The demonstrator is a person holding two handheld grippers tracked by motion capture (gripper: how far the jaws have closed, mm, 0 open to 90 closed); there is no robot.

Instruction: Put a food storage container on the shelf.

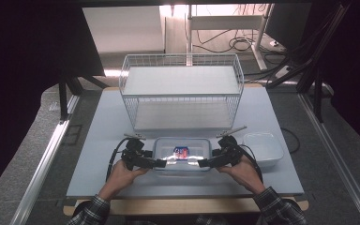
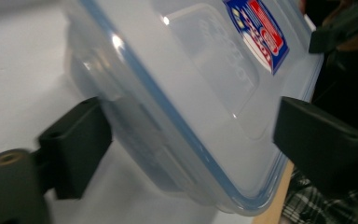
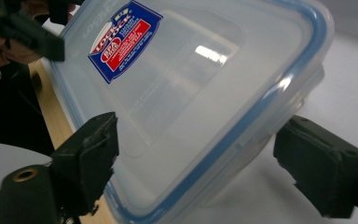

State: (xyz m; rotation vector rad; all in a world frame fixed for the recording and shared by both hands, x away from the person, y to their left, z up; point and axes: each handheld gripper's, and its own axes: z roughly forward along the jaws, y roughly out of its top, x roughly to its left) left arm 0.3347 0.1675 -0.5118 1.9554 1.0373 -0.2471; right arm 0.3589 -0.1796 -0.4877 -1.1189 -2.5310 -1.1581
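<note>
bg: grey carpet floor | dark walls L/R | cables on floor behind | bright light rear

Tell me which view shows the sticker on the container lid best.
The right gripper view: the red and blue sticker sits whole and close enough to show its print. The left gripper view cuts it off at the top edge; the high view shows a tiny patch.
</note>
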